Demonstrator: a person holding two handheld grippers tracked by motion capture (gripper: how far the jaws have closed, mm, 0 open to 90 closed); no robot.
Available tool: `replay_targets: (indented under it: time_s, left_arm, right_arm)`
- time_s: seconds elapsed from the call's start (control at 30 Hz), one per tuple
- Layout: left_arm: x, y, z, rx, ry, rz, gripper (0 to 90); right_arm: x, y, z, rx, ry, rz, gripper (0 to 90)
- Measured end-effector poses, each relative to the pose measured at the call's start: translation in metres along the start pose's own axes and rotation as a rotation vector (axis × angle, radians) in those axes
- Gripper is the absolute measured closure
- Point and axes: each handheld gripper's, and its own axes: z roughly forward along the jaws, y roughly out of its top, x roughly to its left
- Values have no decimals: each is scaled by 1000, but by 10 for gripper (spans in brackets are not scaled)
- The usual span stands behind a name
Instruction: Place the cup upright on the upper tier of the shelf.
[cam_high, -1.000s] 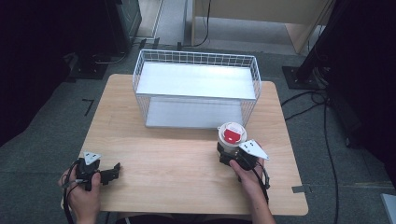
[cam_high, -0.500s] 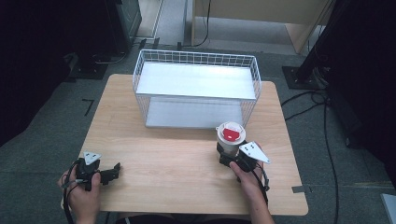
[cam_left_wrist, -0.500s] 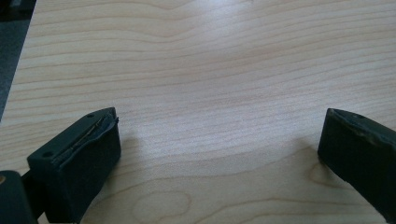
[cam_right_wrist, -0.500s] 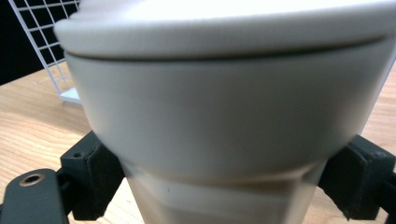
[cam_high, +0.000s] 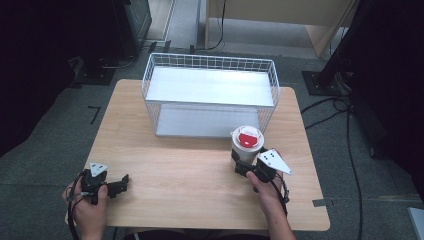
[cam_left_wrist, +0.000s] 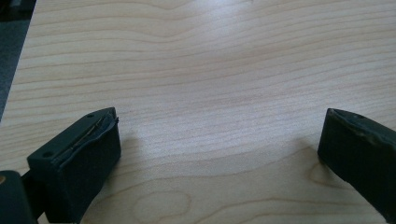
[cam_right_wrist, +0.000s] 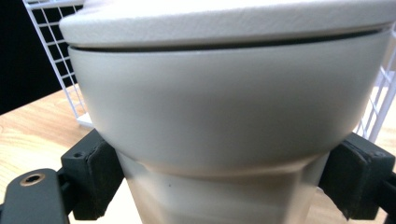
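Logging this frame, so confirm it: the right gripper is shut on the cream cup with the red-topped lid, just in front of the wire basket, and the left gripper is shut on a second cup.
One error: the left gripper holds nothing. The left gripper view shows its jaws wide apart over the bare wooden table. The rest stands: the right gripper is shut on the cream cup, just in front of the wire basket.

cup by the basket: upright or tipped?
Upright. The cup stands on the table with its red-marked lid facing up, the right claw closed on its lower body, just outside the wire basket.

no readable text, labels or numbers
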Motion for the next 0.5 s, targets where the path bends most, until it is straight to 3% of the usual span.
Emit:
replay_targets:
  time_s: [0.5]
  left_arm:
    - [0,0,0,1,0,0,0]
  right_arm:
    - [14,46,10,-72,42,-34,123]
